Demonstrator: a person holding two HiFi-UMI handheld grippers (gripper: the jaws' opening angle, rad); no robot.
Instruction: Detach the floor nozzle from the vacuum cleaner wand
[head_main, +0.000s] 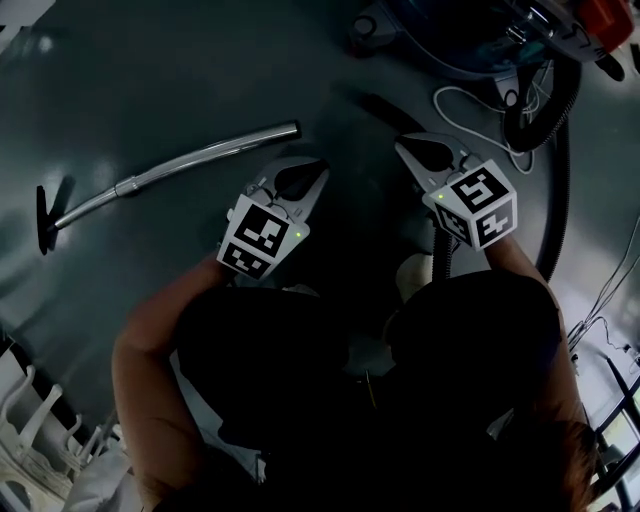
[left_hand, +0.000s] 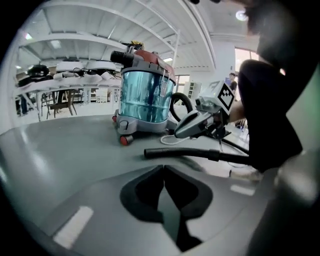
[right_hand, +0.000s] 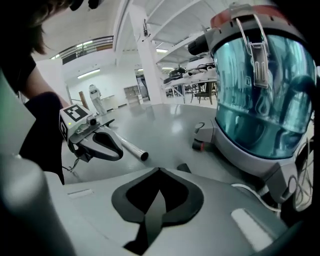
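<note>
A chrome vacuum wand (head_main: 190, 160) lies on the grey floor at the left, with a small black piece (head_main: 45, 218) at its far left end. Its open right end (right_hand: 134, 151) points toward my grippers. My left gripper (head_main: 320, 164) hovers just right of that end, shut and empty; its own view shows its jaws (left_hand: 163, 167) pressed together over bare floor. A little farther right my right gripper (head_main: 401, 143) is shut with nothing in it, jaws together (right_hand: 159, 170). A black hose end (left_hand: 150, 153) lies on the floor between them.
The canister vacuum (head_main: 470, 40) with its blue-tinted drum (right_hand: 260, 100) stands at the upper right. Its black hose (head_main: 555, 160) and a white cable (head_main: 470, 100) curl along the right. White furniture (head_main: 30, 440) sits at the lower left. Tables stand in the background (left_hand: 55, 85).
</note>
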